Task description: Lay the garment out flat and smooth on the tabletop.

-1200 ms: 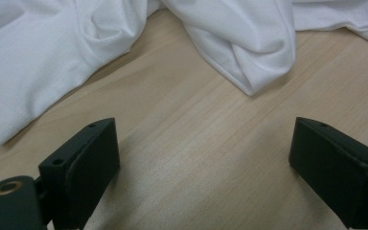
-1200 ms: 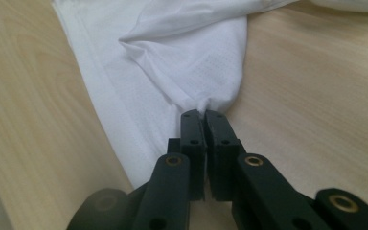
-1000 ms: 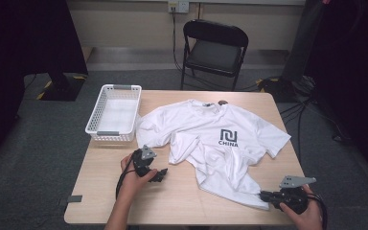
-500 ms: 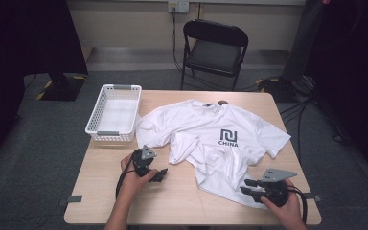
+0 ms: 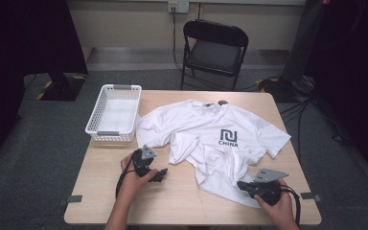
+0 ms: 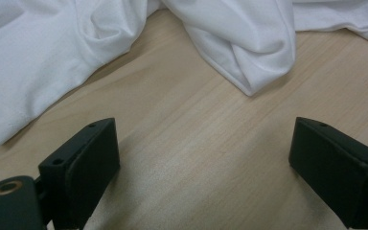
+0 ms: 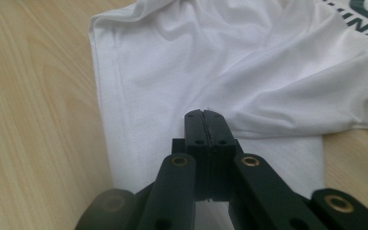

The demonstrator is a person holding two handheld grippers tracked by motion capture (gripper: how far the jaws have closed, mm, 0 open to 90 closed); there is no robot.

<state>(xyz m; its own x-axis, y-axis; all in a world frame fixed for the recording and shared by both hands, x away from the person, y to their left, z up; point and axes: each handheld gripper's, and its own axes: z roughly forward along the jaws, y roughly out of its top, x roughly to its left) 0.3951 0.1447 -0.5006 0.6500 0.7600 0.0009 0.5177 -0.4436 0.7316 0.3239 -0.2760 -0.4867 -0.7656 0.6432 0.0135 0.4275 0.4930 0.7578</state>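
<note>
The white T-shirt (image 5: 220,143) lies spread face-up on the table (image 5: 100,191), rumpled along its lower half, which suggests the person means to straighten or fold it from the hem.

The right claw (image 7: 204,120) sits low over the near hem, its jaws pressed flat together. A fold of cloth lies right at their tips, but I cannot tell whether any fabric is actually pinched. From above, this claw (image 5: 244,184) rests on the shirt's bottom corner.

The left claw (image 6: 201,158) lies on bare wood with its jaws wide apart and nothing between them. A bunched fold of the shirt sits just ahead of it, probably waiting its turn. A white basket (image 5: 115,112) stands well beyond it.

Compared with a second ago, the right claw has slid inward from the table's corner onto the hem, and its jaws have just been closing. The left has kept its place.
</note>
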